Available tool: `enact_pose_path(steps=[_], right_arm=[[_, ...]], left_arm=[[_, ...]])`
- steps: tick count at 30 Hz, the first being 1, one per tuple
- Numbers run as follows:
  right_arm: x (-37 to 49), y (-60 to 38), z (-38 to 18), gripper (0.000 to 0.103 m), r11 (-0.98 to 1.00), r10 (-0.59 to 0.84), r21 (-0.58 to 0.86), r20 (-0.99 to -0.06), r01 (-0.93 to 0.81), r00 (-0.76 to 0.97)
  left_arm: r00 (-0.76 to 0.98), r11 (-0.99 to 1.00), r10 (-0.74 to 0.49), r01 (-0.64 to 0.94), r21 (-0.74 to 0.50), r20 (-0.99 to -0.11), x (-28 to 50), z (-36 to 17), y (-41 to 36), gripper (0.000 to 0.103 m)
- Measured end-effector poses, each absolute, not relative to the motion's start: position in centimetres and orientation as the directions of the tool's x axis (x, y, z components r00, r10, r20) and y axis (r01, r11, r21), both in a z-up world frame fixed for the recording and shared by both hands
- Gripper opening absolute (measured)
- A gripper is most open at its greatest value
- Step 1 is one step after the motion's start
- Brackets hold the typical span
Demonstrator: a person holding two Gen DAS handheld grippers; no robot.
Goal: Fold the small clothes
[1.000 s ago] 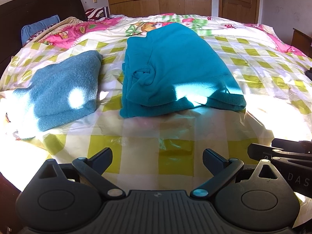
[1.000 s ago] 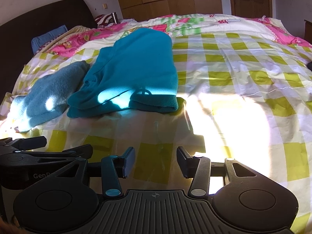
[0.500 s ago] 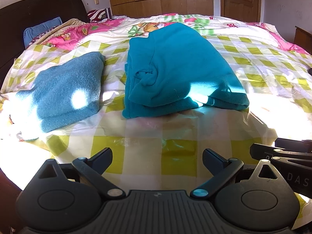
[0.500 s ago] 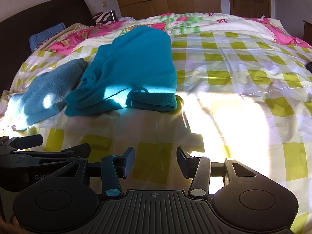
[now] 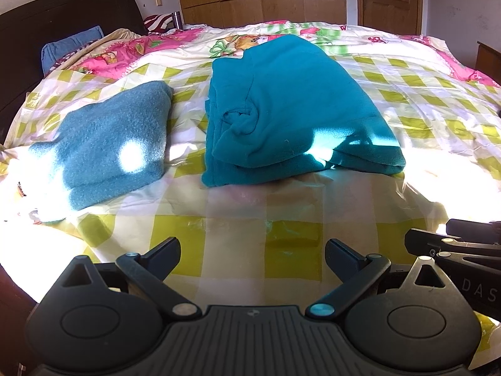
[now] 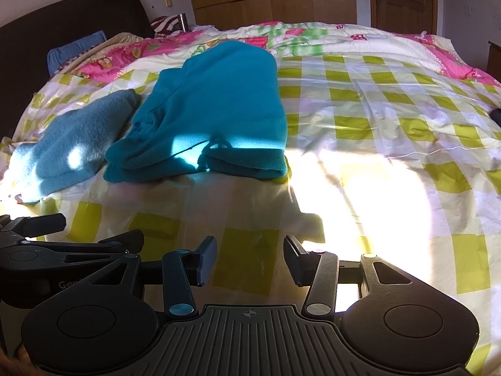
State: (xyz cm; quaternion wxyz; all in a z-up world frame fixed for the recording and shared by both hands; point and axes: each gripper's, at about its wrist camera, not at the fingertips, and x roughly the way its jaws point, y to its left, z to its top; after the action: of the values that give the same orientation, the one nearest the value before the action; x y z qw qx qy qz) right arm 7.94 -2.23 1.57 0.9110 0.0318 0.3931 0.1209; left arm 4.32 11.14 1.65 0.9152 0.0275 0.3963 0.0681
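Bed (image 5: 438,119) is serving as folding surface. Teal garment (image 5: 294,106) is lying folded in layers at 12 o'clock, a fuzzy blue garment (image 5: 103,144) lying just beside it at 10 o'clock. Left gripper (image 5: 252,252) and right gripper (image 6: 250,261) are hovering released, grasping nothing, apparently withdrawn from a finished fold

Big bed (image 5: 422,100) with a yellow-green checked cover, pink cartoon print toward the headboard end. Folded teal fleece (image 5: 297,106) sits mid-bed, a fuzzy blue folded piece (image 5: 106,141) just beside it, nearer the left edge.
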Motion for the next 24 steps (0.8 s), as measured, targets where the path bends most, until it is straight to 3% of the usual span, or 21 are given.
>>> enact_pose_path(steps=[24], right_arm=[[7.97, -2.27, 1.51, 0.047, 0.968, 0.247, 0.157, -0.709, -0.194, 0.66]], left_arm=[[0.685, 0.986, 0.164, -0.12, 0.113, -0.71, 4.07, 1.69, 10.97, 0.103]])
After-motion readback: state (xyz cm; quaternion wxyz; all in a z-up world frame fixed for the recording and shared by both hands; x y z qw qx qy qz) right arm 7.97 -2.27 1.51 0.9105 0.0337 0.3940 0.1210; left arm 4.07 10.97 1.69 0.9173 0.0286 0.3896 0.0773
